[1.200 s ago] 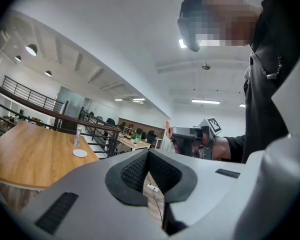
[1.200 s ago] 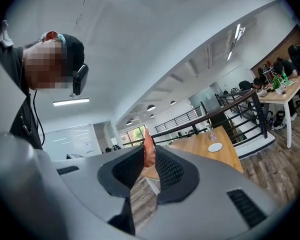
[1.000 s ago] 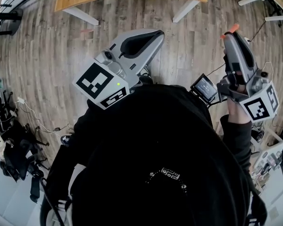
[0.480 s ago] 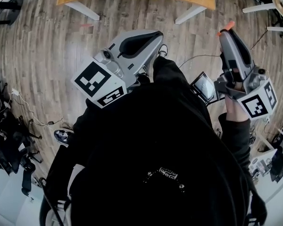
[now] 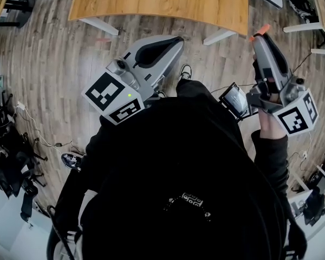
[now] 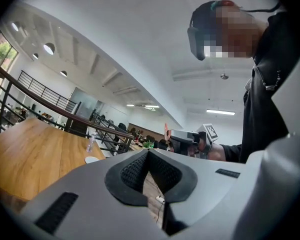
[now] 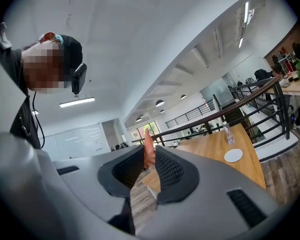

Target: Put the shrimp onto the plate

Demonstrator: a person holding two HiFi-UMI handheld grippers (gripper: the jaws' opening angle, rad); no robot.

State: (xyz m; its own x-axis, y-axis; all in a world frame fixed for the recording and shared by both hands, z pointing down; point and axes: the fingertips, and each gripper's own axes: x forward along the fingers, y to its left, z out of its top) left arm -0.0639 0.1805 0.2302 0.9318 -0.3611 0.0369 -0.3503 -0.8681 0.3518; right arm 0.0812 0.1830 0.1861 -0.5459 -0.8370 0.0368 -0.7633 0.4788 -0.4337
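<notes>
Nearer the wooden table [image 5: 162, 4] now, right tongs [image 5: 258, 38] pinch the shrimp [image 7: 148, 153] at their tips; left tongs [image 6: 148, 152] sit closed.

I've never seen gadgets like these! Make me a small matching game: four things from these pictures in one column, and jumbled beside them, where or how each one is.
Things:
1. shrimp
2. plate
3. left gripper
4. bottle

Place or state:
A. jaws together, nothing between them
B. white, lying on the wooden table
C. pinched in the jaws of the right gripper
D. standing upright on the table

Pairs: 1-C, 2-B, 3-A, 4-D
</notes>
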